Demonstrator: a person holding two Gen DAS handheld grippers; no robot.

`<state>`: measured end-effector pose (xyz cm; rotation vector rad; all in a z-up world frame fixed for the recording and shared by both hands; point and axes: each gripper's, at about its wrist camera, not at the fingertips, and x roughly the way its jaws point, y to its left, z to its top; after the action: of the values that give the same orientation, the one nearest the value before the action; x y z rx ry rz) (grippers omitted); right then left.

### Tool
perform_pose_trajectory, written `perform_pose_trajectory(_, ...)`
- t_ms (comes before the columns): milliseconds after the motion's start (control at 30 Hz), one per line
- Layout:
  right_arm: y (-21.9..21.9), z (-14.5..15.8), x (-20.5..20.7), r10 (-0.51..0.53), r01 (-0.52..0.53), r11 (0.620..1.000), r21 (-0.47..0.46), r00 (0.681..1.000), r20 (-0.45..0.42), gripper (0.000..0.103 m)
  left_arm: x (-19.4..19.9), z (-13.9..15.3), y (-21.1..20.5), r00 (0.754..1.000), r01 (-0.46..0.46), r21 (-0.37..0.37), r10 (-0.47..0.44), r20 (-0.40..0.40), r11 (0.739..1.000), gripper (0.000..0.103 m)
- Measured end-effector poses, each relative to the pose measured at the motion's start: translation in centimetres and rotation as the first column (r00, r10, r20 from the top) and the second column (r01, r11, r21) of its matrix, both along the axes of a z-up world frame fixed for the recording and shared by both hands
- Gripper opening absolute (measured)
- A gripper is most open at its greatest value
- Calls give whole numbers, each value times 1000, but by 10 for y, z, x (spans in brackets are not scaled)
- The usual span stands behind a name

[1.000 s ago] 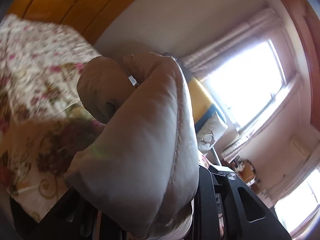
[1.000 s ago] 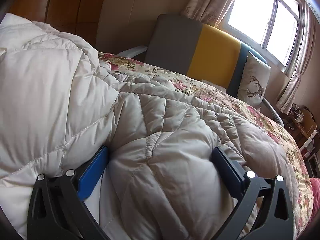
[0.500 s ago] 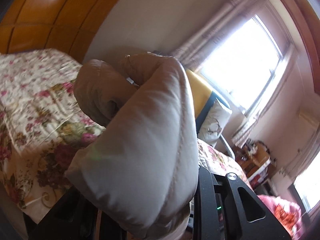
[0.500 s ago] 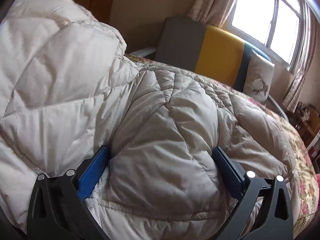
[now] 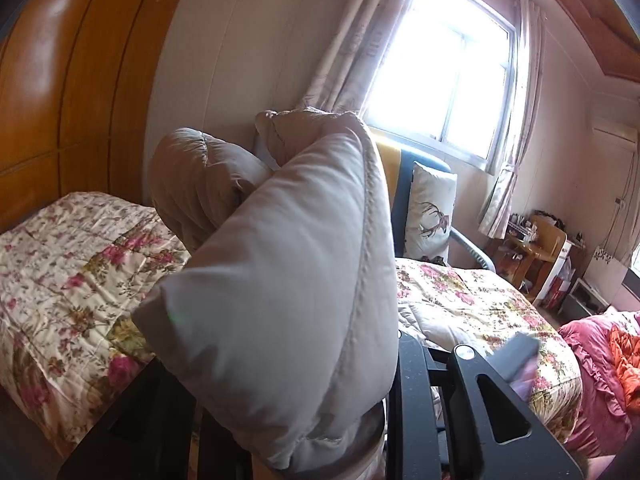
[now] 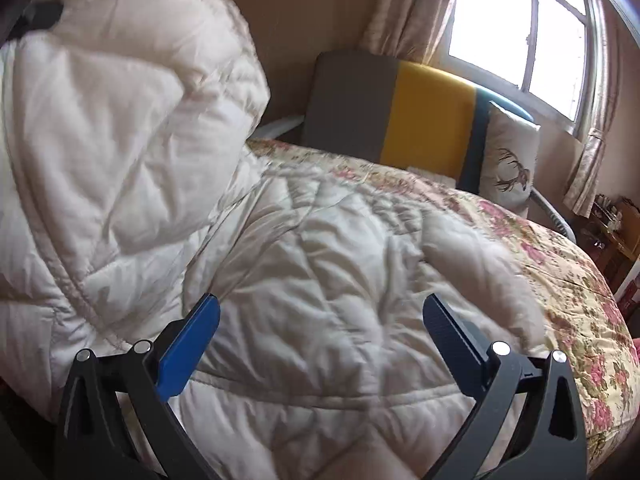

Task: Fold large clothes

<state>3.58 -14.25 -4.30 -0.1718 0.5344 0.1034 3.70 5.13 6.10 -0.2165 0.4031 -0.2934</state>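
Observation:
A large beige quilted down coat [image 6: 320, 280] lies on the floral bedspread [image 6: 560, 264]. In the right wrist view its left part [image 6: 120, 120] is lifted high. My right gripper [image 6: 320, 316] is open just above the coat, blue pads [image 6: 192, 340] apart, holding nothing. My left gripper [image 5: 320, 420] is shut on a thick fold of the coat [image 5: 288, 280] and holds it up over the bed; the fold hides the fingertips.
A grey, yellow and blue chair back [image 6: 400, 120] with a deer cushion [image 6: 508, 160] stands behind the bed under the window [image 5: 440, 80]. A wooden headboard [image 5: 60, 80] is at left. A red quilt [image 5: 600, 368] and a small desk [image 5: 540, 248] are at right.
My left gripper has raised the held fold and swung toward the window. My right gripper has drawn back from the coat, so its pads no longer press into the fabric.

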Motion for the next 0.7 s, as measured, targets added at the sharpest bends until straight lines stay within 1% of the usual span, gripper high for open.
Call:
perform_pose_trajectory(100, -42, 7, 2, -131, 131, 991, 9, 991, -20, 101, 4, -4, -4, 1000, -10, 41, 10, 3, 999, 23)
perform_pose_trajectory(167, -72, 6, 4, -244, 245, 970, 16, 969, -46, 101, 2, 0, -15, 1000, -13, 77, 13, 7, 997, 23)
perform_pose_trajectory(233, -101, 1, 7, -327, 331, 942, 45, 942, -75, 101, 4, 1, -24, 1000, -14, 120, 13, 10, 993, 25)
perform_pose_trajectory(267, -112, -4, 10, -356, 363, 930, 56, 928, -107, 101, 2, 3, -29, 1000, -11, 131, 9, 13, 991, 25)
perform_pose_trajectory(300, -123, -11, 14, -367, 381, 921, 78, 919, -147, 101, 2, 3, -33, 1000, -4, 141, 2, 15, 990, 25)
perform_pose_trajectory(367, -135, -26, 21, -338, 376, 914, 156, 914, -223, 101, 4, 3, -45, 1000, 14, 176, -17, 18, 984, 26)
perform_pose_trajectory(400, -135, -31, 22, -329, 375, 909, 180, 913, -242, 101, 5, 2, -51, 999, 23, 198, -27, 19, 980, 26)
perform_pose_trajectory(467, -134, -35, 18, -333, 384, 901, 203, 911, -243, 101, 8, 1, -68, 998, 48, 258, -54, 17, 965, 27)
perform_pose_trajectory(533, -132, -35, 16, -331, 377, 906, 193, 914, -233, 101, 12, -3, -87, 996, 75, 317, -84, 13, 946, 29)
perform_pose_trajectory(600, -131, -34, 14, -322, 365, 912, 188, 919, -226, 101, 14, -7, -105, 993, 108, 357, -117, 3, 928, 29)
perform_pose_trajectory(667, -132, -35, 15, -311, 358, 911, 202, 922, -233, 101, 15, -14, -126, 987, 146, 405, -159, -1, 903, 32)
perform_pose_trajectory(700, -134, -35, 14, -306, 358, 908, 218, 921, -239, 101, 15, -19, -138, 984, 160, 442, -178, 0, 883, 32)
